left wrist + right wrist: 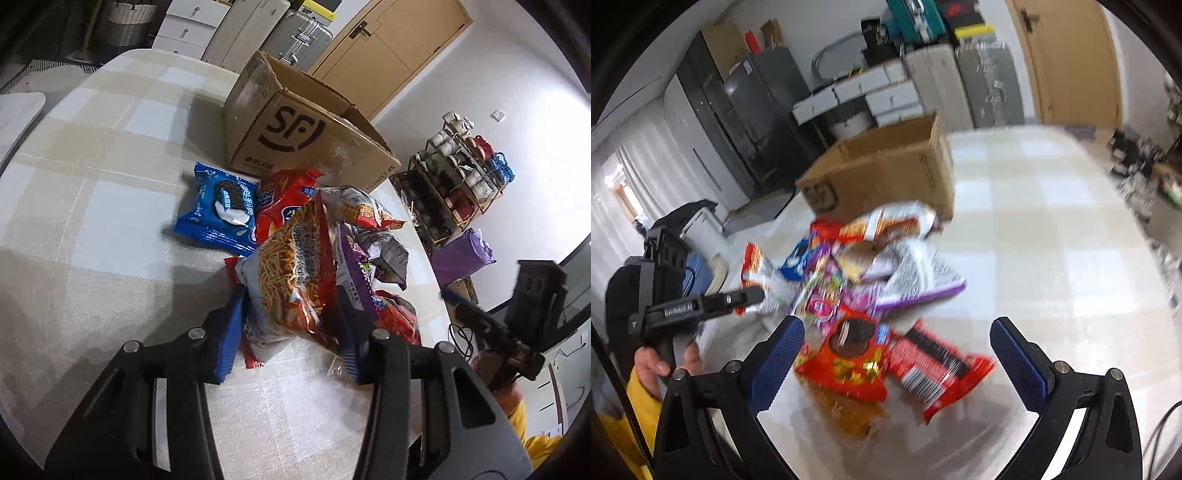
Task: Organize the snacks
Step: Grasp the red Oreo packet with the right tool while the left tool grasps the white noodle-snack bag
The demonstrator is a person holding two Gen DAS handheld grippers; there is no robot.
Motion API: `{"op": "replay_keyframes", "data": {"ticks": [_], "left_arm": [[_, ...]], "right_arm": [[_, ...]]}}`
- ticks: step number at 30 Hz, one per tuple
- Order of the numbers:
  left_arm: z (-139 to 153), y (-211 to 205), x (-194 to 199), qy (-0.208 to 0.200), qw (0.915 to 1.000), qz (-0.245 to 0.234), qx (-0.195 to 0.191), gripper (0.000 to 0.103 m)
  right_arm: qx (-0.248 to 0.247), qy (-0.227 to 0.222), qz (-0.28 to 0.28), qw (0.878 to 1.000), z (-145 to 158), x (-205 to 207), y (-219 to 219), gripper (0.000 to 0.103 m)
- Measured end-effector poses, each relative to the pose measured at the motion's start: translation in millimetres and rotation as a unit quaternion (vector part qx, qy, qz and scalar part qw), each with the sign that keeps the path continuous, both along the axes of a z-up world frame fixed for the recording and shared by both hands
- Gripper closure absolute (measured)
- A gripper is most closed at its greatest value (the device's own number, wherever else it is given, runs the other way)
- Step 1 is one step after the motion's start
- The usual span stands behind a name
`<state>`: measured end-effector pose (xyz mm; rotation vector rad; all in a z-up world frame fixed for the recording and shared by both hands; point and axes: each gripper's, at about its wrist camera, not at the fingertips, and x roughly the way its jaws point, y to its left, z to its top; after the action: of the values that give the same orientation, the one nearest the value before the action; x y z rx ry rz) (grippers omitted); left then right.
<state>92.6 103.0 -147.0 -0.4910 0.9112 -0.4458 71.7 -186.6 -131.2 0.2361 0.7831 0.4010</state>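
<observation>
A pile of snack packets lies on the checked tablecloth [92, 155] in front of an open cardboard box [295, 136] [886, 173]. My left gripper [290, 295] is shut on an orange noodle snack bag [291, 266], which stands upright between the blue pads. Beside it lie a blue cookie packet [218, 210], a red packet [280, 192] and a purple bag [354, 258]. My right gripper [901, 362] is open, hanging over a red cookie packet [849, 354] and a red wafer packet [934, 369]. The right wrist view is blurred.
The box stands at the table's far side, its top flaps up. A shoe rack [461, 177] and a purple bag [461, 254] sit on the floor past the table edge. Suitcases [979, 85], drawers and a wooden door [1071, 62] line the wall.
</observation>
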Motion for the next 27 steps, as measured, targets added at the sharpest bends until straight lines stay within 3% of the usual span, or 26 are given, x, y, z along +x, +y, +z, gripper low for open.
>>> {"op": "replay_keyframes", "data": {"ticks": [5,11,18,20,23,27], "left_arm": [[1.2,6.5,-8.8,-0.01,0.9999,-0.003,0.002,0.067],[1.0,12.4,-14.4,-0.015,0.9999,-0.003,0.002,0.069],[1.0,14.3,-14.8,-0.015,0.9999,-0.004,0.002,0.07],[2.1,13.5,-14.3,-0.014,0.9999,-0.003,0.006,0.07],[3.6,10.6,-14.0,-0.014,0.9998,-0.004,0.012,0.07],[5.7,7.9,-14.6,-0.014,0.9997,-0.004,0.019,0.07]], "right_arm": [[-0.006,0.038,0.021,0.999,-18.5,4.9,12.8,0.0],[-0.01,0.028,0.002,1.0,-10.7,9.1,0.6,0.0],[-0.129,0.032,0.035,0.99,-21.8,6.5,-10.5,0.001],[-0.153,0.032,0.058,0.986,-28.6,6.7,-5.0,0.006],[-0.178,0.035,0.089,0.979,-38.4,9.6,3.5,0.024],[-0.184,0.042,0.114,0.975,-50.1,18.7,13.8,0.03]]}}
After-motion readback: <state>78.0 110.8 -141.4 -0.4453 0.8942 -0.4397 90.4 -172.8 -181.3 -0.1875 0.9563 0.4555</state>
